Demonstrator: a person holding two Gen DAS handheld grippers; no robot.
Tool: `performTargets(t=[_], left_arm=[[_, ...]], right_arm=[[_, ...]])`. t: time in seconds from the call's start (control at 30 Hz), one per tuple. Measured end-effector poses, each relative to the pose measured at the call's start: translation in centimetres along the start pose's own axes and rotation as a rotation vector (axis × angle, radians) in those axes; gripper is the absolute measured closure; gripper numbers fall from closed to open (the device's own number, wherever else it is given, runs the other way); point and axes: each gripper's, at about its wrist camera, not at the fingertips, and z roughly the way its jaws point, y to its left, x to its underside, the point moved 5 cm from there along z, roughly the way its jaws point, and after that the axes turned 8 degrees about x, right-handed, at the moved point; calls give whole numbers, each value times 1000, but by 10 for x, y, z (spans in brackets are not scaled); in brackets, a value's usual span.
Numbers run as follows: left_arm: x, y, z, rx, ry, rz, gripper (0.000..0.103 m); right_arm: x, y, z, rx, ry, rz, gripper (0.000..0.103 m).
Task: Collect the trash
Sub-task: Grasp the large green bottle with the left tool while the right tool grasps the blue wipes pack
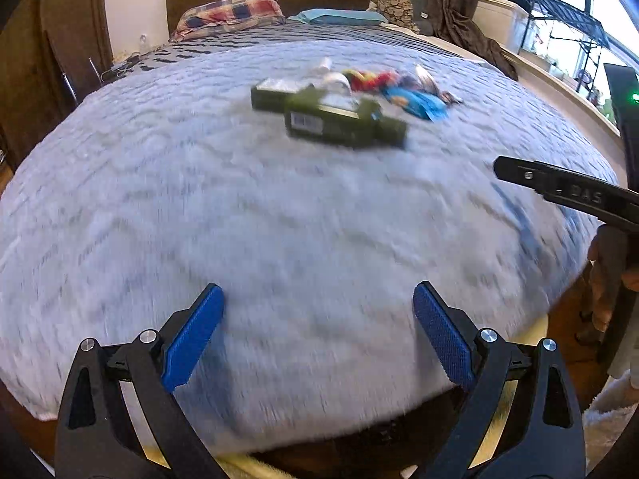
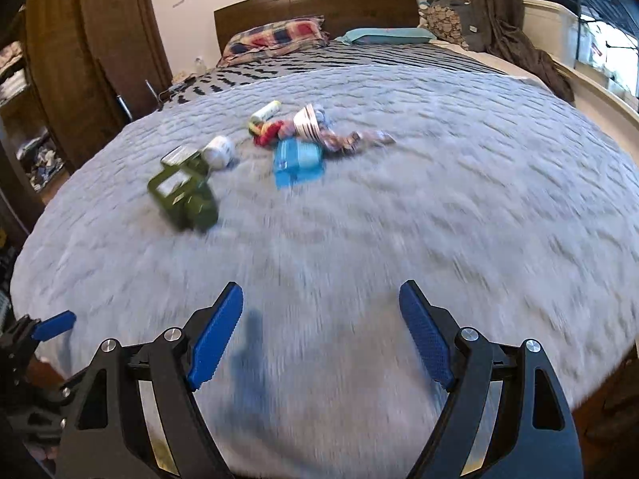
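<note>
A heap of trash lies mid-bed on a grey-blue blanket (image 1: 279,219). It holds a green carton (image 1: 343,121) (image 2: 185,193), a blue wrapper (image 1: 419,104) (image 2: 297,161), a red and yellow wrapper (image 1: 369,79) (image 2: 268,131), a white cup (image 2: 219,151), a striped paper cup (image 2: 307,121) and a small white bottle (image 2: 268,111). My left gripper (image 1: 317,303) is open and empty over the blanket's near part, well short of the heap. My right gripper (image 2: 321,303) is open and empty too, near the bed's foot. One right finger (image 1: 559,187) shows in the left wrist view.
Two pillows (image 2: 279,38) and a wooden headboard (image 2: 319,4) are at the bed's far end. A wooden wardrobe (image 2: 100,60) stands left of the bed. A window sill with a shelf rack (image 1: 567,52) runs along the right. The bed's foot edge (image 1: 359,451) is right below me.
</note>
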Motion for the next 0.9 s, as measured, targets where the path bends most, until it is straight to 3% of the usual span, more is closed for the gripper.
performTargets(t=[0.23,0.5,0.6,0.7,0.73,0.9], left_arm=[[-38,5,24,44,10,-4,12],[-71,6,45,85,9,-73,12],[-84,4,46,75,-1,-67,12],[-96,2,47,48,-10,-51,12],[-99,1,48,42,-11,-51,12],[-112,1,55,32,-13,-73,12]], right_arm=[[-46,15,49,-12,53,-6,21],[-73,34,79,-18,75,-51,22],[-81,42,91,-1,84,-82,28],[-86,44,102,11,102,-96,44],[-88,43,101,20,98,-103,54],[-77,30,88,-4,82,-116,62]])
